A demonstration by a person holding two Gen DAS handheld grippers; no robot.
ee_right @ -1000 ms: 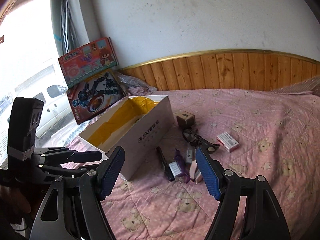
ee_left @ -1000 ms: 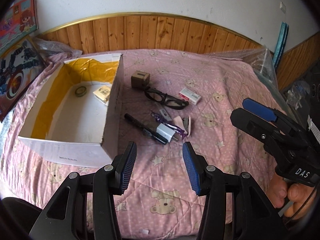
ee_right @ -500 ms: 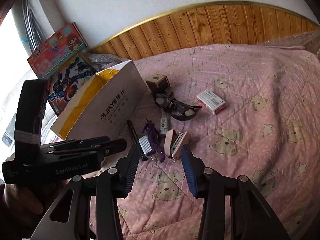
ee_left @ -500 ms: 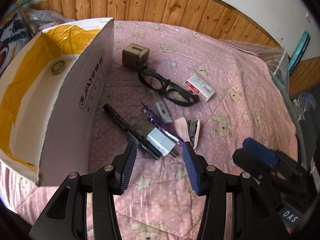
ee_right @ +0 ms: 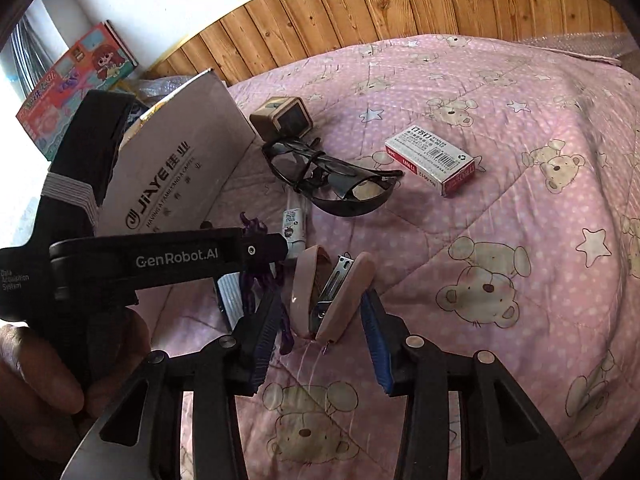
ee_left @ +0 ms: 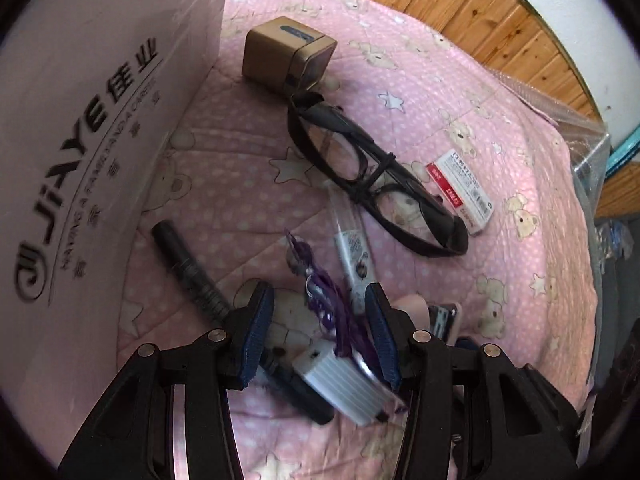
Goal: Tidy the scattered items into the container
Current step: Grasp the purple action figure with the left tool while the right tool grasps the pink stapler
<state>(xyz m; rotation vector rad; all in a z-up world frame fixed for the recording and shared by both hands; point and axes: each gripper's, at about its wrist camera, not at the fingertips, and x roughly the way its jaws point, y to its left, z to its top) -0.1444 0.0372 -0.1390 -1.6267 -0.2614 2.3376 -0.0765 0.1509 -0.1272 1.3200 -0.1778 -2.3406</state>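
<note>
My left gripper (ee_left: 318,332) is open, low over the pink quilt, its jaws on either side of a white ribbed charger (ee_left: 340,376) and a purple tassel (ee_left: 324,300). A black pen (ee_left: 188,268) lies just left of it. My right gripper (ee_right: 320,332) is open around a pink stapler (ee_right: 332,296), jaws apart from it. Black glasses (ee_left: 372,184) (ee_right: 332,180), a brown cube (ee_left: 286,52) (ee_right: 282,118), a red-white staple box (ee_left: 460,192) (ee_right: 432,158) and a small white tube (ee_left: 354,248) (ee_right: 294,224) lie beyond. The white cardboard box (ee_left: 80,120) (ee_right: 176,164) stands at the left.
The left gripper's body (ee_right: 168,260) crosses the right wrist view at the left, over the box's side. A wood-panelled wall (ee_right: 400,4) backs the bed. Toy boxes (ee_right: 76,68) lean behind the cardboard box. Clear plastic wrap (ee_left: 580,132) lies at the bed's right edge.
Both grippers have come down and forward toward the pile of items. The left now straddles the charger and tassel, the right straddles the stapler. Both stay open.
</note>
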